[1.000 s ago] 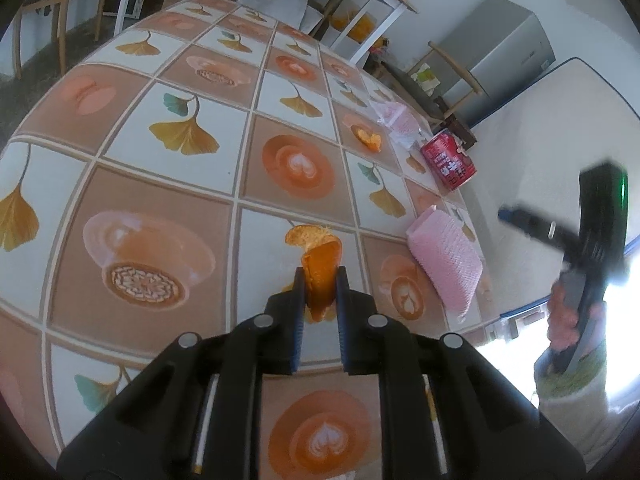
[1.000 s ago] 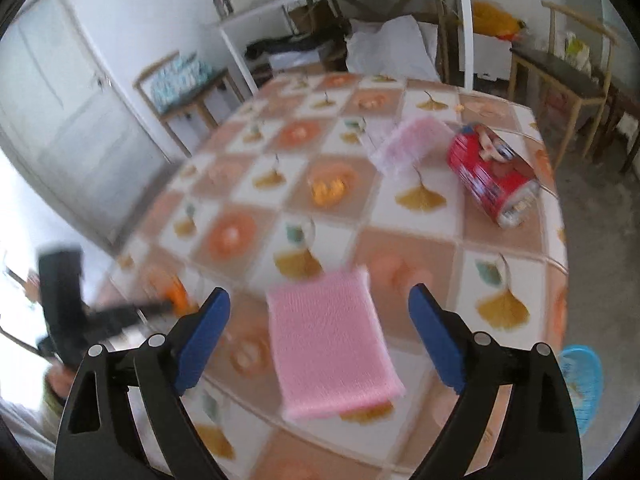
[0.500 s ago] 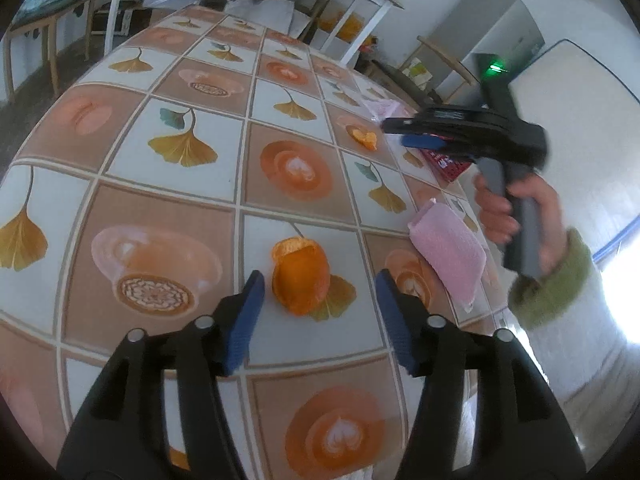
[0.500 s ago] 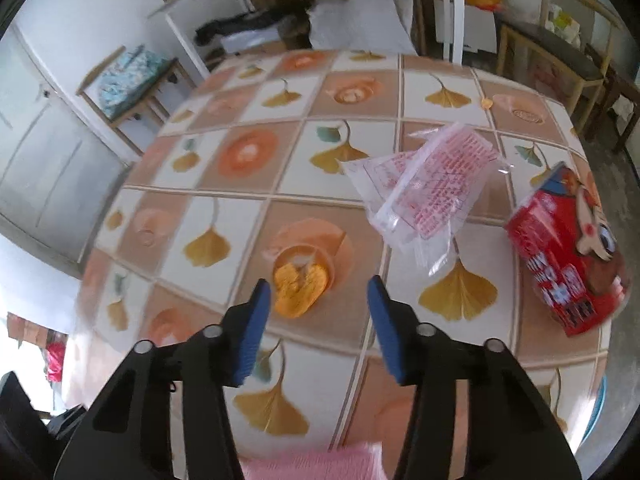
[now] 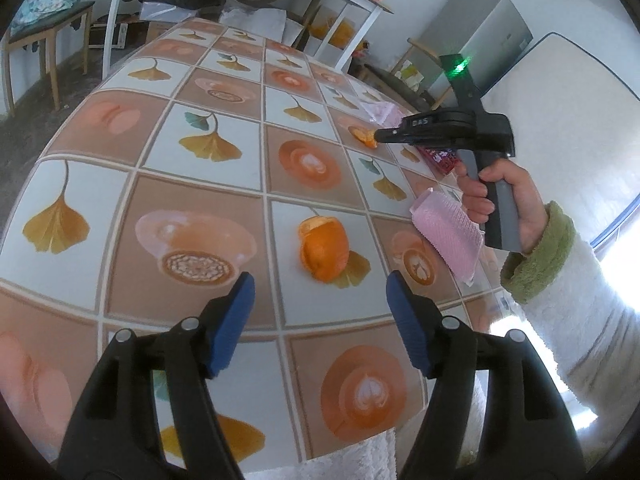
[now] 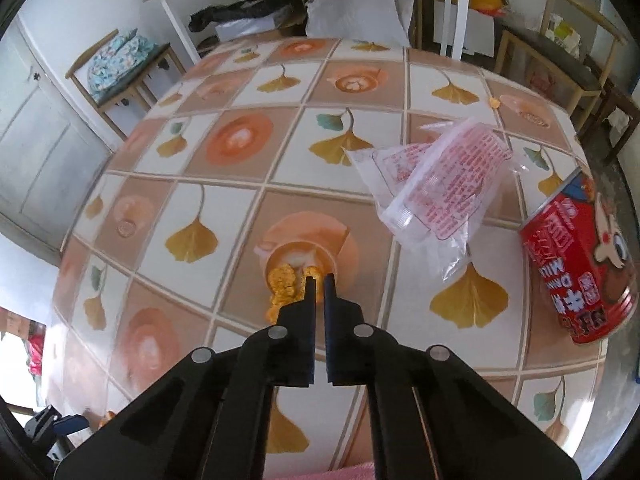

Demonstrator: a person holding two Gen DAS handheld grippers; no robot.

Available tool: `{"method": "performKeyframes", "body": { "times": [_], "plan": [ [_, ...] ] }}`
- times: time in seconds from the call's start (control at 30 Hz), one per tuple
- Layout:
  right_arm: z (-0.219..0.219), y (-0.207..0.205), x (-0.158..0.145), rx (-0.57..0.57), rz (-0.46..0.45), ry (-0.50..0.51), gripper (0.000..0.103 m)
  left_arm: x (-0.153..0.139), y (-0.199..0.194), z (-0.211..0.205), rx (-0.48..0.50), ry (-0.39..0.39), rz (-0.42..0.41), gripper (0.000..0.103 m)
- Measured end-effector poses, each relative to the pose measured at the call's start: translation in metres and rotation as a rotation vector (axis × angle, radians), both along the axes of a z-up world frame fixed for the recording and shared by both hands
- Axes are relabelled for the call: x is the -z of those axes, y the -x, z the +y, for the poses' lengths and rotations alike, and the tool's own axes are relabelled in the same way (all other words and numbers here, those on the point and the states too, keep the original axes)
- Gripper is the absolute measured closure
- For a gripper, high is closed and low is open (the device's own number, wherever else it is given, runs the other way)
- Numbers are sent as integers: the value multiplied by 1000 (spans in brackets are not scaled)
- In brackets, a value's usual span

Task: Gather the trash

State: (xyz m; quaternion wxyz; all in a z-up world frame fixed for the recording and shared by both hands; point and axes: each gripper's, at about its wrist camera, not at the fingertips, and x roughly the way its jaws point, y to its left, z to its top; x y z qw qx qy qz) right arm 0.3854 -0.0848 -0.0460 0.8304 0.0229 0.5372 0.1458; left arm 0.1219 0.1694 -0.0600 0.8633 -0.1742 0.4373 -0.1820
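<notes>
Orange peel, the larger piece, lies on the tiled-pattern tablecloth of the table near its near edge, just ahead of the left gripper. That gripper's blue-padded jaws are opening; nothing stands between them and the pads touch nothing. A second, smaller orange peel lies toward the middle of the table on a printed coffee cup. The right gripper is pressed together at this peel, its narrow black tips closed on the peel's right-hand edge; how much of the peel sits between the tips is hard to judge, since the fingers cover that part. In the left wrist view the same gripper appears from the side, held by a hand in a green-cuffed white sleeve, its tips meeting the small peel far across the table. A pink sponge cloth lies at the table's right edge, below that hand. A clear plastic wrapper with red print lies right of the small peel, apart from it. A red can lies on its side near the right edge of the table.
</notes>
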Motion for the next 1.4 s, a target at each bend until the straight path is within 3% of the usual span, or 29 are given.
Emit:
{"method": "performKeyframes", "body": {
  "times": [0.3,0.43,0.53,0.6,0.77,0.9,1.0,1.07,1.4],
  "plan": [
    [5,36,-46,-60,-57,-98,100,2,5,2,-7,7,-9,39],
    [10,41,-56,-81,-75,-82,100,5,3,4,-14,16,-2,39],
    [8,28,-49,-50,-64,-55,94,5,3,3,-10,20,-5,39],
    [9,15,-36,-37,-36,-29,68,4,3,4,-8,25,-7,39],
    [15,-8,-2,-9,-3,73,66,7,-2,2,-17,45,4,40],
    [14,-13,10,1,-2,97,69,8,-4,-2,-5,52,9,40],
    [19,-7,9,-30,-8,91,90,9,-6,-5,3,48,12,40],
    [23,-1,7,-50,-19,103,99,9,-6,-5,5,44,9,41],
    [28,41,-45,-115,-83,-58,100,10,-5,-3,-9,38,-1,46]
  ]
}}
